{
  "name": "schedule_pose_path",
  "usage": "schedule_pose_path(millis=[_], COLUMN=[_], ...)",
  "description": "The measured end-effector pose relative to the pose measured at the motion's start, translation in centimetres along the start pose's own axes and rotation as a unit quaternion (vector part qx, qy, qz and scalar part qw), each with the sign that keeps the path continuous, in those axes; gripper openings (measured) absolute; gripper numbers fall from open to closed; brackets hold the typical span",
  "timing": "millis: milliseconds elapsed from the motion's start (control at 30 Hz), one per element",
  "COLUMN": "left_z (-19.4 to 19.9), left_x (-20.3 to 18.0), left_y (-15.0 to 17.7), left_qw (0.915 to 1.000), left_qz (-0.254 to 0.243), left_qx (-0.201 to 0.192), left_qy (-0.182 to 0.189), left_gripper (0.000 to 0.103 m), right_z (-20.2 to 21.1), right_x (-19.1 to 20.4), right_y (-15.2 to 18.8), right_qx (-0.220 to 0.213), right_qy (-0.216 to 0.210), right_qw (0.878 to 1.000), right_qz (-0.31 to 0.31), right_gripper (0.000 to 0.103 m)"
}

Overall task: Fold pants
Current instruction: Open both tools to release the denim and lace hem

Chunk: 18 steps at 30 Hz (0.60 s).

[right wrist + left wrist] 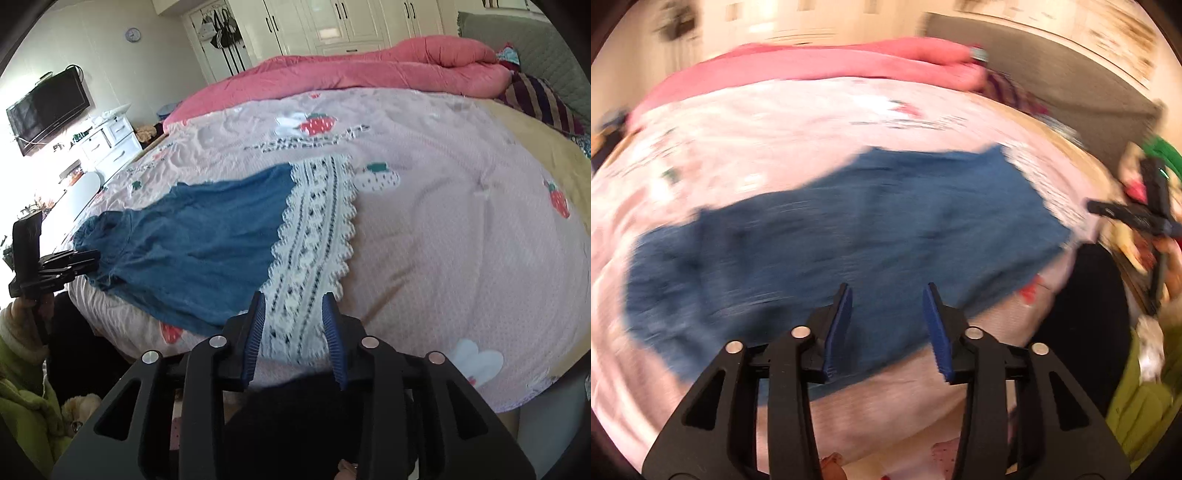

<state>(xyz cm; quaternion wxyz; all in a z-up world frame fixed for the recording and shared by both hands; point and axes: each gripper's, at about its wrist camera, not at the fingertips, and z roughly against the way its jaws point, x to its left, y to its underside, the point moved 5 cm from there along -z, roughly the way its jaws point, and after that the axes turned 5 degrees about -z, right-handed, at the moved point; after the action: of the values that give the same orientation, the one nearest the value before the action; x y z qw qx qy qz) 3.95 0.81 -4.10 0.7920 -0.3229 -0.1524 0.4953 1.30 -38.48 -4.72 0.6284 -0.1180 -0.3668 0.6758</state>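
Observation:
The blue pants [207,243] lie flat on the pink strawberry-print bedsheet [443,221], with a white lace hem band [314,236] at their right end. My right gripper [295,297] hovers open at the bed's near edge. The lace band shows in the gap between its blue pads, which do not press on it. The left wrist view is blurred: my left gripper [888,291] is open above the blue pants [849,229], with nothing pinched. From the right wrist view, the left gripper [86,260] sits at the pants' waist end.
A rolled pink quilt [369,70] lies along the far side of the bed, with a striped pillow [539,99] and grey headboard [535,40] at the right. A TV [48,110] and white dresser [110,144] stand at the left. A green sleeve [22,398] is near the bed's front edge.

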Motion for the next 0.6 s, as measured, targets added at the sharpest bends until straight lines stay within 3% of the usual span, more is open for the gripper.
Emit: schedule_pose_path(millis=[33, 167, 267, 333, 433, 600], left_z=[0.4, 0.0, -0.4, -0.8, -1.5, -1.2], left_x=[1.6, 4.0, 5.4, 6.7, 8.0, 8.4], left_y=[0.2, 0.7, 1.1, 1.2, 1.3, 1.7], left_qw=[0.9994, 0.9968, 0.9956, 0.9944, 0.9929, 0.9926], left_qz=[0.028, 0.060, 0.075, 0.087, 0.109, 0.117], left_qx=[0.002, 0.017, 0.017, 0.018, 0.020, 0.019], left_qy=[-0.018, -0.050, -0.054, -0.057, -0.042, -0.027], left_gripper=[0.034, 0.034, 0.034, 0.029, 0.023, 0.022], right_z=[-0.4, -2.2, -3.3, -3.9, -4.3, -4.7], right_x=[0.4, 1.6, 2.1, 2.1, 2.2, 2.6], right_y=[-0.4, -1.1, -1.0, -0.4, 1.1, 3.4], right_qx=[-0.002, 0.005, 0.019, 0.039, 0.070, 0.096], right_qy=[0.000, 0.006, 0.007, 0.007, 0.007, 0.020], right_qw=[1.000, 1.000, 0.999, 0.999, 0.997, 0.993], right_qz=[0.004, 0.026, 0.034, 0.036, 0.045, 0.072], right_gripper=[0.035, 0.035, 0.036, 0.039, 0.043, 0.043])
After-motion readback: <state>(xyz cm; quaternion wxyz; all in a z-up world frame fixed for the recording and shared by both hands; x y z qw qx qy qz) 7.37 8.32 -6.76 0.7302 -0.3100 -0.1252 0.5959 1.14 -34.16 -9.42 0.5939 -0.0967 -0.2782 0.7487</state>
